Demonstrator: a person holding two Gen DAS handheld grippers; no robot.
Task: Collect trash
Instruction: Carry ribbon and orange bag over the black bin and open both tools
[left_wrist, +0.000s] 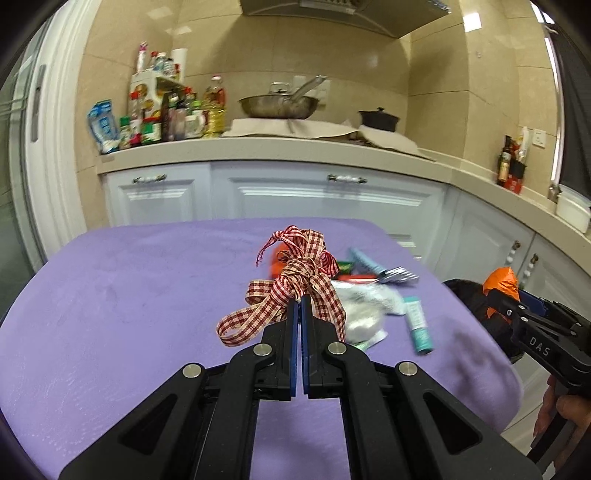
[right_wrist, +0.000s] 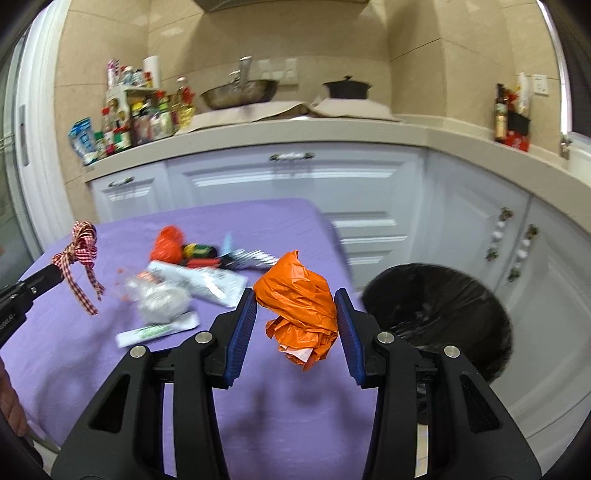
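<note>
My left gripper (left_wrist: 298, 301) is shut on a red-and-white checked ribbon (left_wrist: 295, 280) and holds it above the purple table (left_wrist: 129, 295); the ribbon also shows in the right wrist view (right_wrist: 79, 254). My right gripper (right_wrist: 295, 299) is closed on a crumpled orange plastic bag (right_wrist: 299, 299), held above the table's right edge beside a black-lined trash bin (right_wrist: 439, 314). More trash lies on the table: another orange bag (right_wrist: 168, 243), a clear plastic wad (right_wrist: 159, 299), white wrappers (right_wrist: 199, 278), a teal tube (left_wrist: 417, 325).
White kitchen cabinets (left_wrist: 295, 195) and a counter with bottles (left_wrist: 162, 114), a pan (left_wrist: 279, 105) and a black pot (left_wrist: 378, 118) stand behind the table. The right gripper and bin also show at the right of the left wrist view (left_wrist: 517, 310).
</note>
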